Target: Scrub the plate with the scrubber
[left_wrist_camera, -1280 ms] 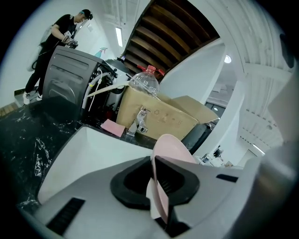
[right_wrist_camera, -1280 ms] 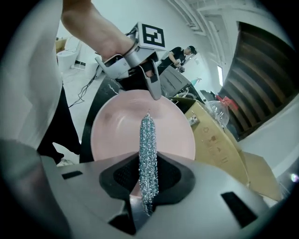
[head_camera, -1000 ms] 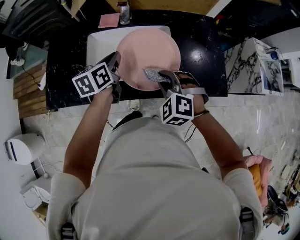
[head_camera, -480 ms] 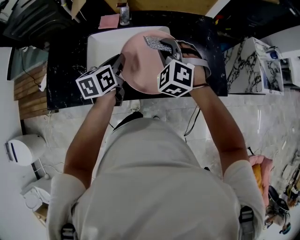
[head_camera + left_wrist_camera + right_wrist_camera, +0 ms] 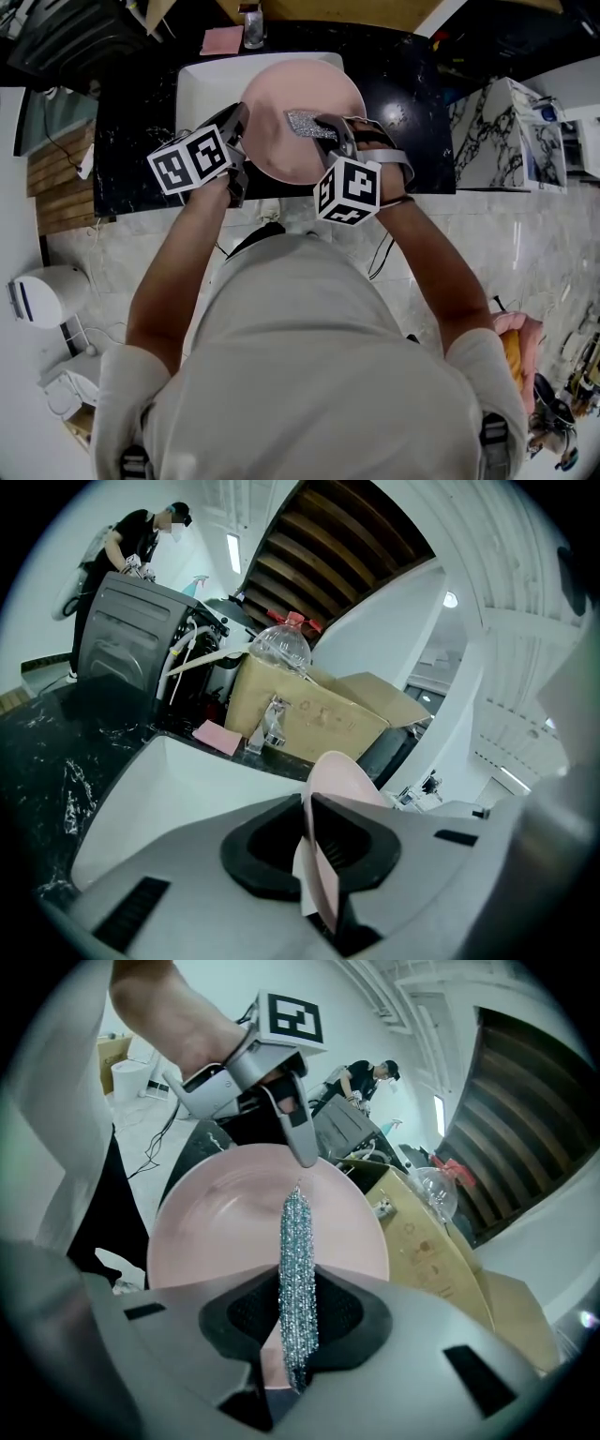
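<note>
Gripping plate [image 5: 302, 94] by rim over sink [image 5: 202, 84] with left hand-held gripper [image 5: 238, 120], just eased slightly wider, clamping scrubber [image 5: 305, 123] against plate face with right hand-held gripper [image 5: 330, 131]; risks dropping plate under scrub pressure.

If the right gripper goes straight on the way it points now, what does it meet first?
Most likely the pink plate: the scrubber held by the right gripper points at its face. Whether they already touch is unclear.

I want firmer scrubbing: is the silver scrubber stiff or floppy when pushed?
Probably floppy and light: the scrubber looks like a thin mesh sheet, pinched flat in the right tool. It may bend against the plate rather than push firmly.
</note>
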The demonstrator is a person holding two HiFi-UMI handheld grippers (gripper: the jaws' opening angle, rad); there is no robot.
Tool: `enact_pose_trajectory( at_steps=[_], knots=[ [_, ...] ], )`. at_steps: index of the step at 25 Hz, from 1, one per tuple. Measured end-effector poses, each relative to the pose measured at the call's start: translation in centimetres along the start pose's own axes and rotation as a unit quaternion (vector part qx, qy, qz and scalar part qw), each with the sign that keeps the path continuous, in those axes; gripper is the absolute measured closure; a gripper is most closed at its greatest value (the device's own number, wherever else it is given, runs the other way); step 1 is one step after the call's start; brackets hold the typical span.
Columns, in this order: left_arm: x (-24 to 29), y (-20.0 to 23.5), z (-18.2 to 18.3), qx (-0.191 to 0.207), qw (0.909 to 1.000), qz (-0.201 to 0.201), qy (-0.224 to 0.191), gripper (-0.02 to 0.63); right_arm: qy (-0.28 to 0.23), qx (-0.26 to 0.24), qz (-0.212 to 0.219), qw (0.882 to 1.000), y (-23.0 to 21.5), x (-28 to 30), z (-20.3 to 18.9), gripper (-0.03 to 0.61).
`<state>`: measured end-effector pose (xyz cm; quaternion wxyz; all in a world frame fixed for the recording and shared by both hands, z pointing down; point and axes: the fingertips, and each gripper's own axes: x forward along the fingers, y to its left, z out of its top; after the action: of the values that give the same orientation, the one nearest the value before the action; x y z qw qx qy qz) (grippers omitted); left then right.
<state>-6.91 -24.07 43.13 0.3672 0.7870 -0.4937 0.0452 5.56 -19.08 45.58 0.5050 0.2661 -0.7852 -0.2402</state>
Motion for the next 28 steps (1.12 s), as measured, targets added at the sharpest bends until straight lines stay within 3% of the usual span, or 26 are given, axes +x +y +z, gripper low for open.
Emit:
enact_pose_trajectory(
  at_steps=[7,11,15,21,28],
  knots=[
    [0.1,0.1,0.3,-0.002,1.0,0.003,-0.003,0.581,-0.006,-0.015,0.054,0.998,4.7,-1.9,0.2,0.5],
    [0.2,0.3,0.2,0.009,0.9999,0.009,-0.001,0.584,-0.017,-0.006,0.069,0.997,4.7,-2.7,0.6,0.5],
    [0.2,0.2,0.0,0.014,0.9998,0.012,0.001,0.589,-0.035,0.025,0.036,0.998,0.7,-3.1,1.2,0.5],
    [0.3,-0.8,-0.6,0.021,0.9997,0.004,0.008,0.589,-0.023,0.042,-0.025,0.999,-5.6,-1.5,0.7,0.5],
    [0.3,-2.0,-1.3,0.013,0.9997,-0.016,0.012,0.584,0.009,0.031,-0.025,0.999,-6.2,1.3,0.6,0.5]
  ],
)
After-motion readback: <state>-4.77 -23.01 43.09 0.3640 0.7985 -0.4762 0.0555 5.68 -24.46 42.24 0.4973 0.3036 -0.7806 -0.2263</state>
